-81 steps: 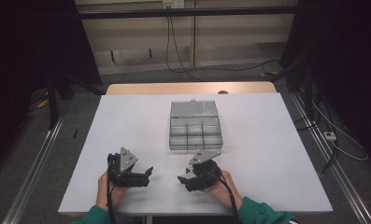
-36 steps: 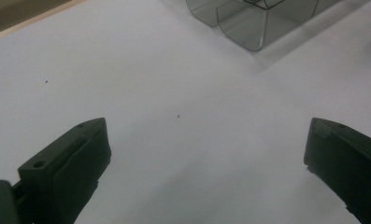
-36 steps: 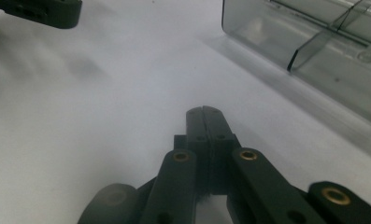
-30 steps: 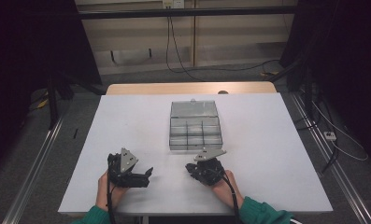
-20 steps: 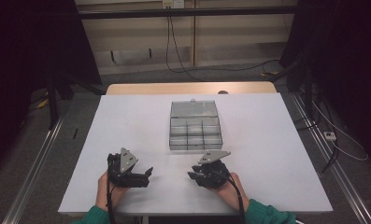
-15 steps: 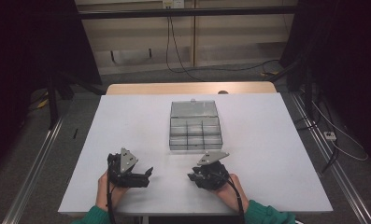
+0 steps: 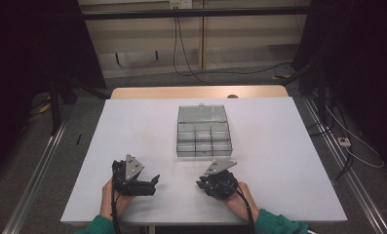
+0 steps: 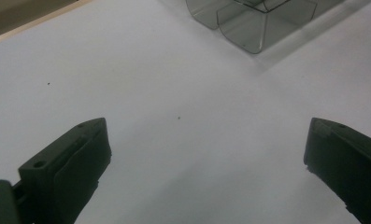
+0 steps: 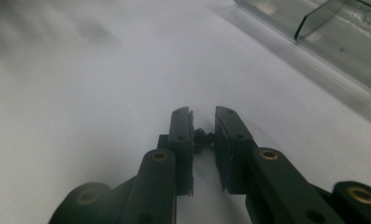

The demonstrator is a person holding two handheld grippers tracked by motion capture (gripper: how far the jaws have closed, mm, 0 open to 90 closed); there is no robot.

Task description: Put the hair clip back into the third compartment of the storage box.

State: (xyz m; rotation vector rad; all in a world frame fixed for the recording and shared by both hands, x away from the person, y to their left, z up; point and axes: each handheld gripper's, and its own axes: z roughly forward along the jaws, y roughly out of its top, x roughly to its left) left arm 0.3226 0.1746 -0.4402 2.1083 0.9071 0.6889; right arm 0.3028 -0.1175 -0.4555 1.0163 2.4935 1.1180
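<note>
The clear box (image 7: 202,131) sat mid-table (image 7: 132,136), lid up, just beyond both grippers. It looked light, stiff and slippery, best taken by a side wall. The left gripper (image 8: 202,163) stood wide. The right gripper (image 9: 203,116) had just been closing to a narrow gap, holding nothing identifiable. Bare table lay all around.

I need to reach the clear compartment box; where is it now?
In the high view the clear compartment box sits mid-table, lid open, just beyond the right gripper.
</note>
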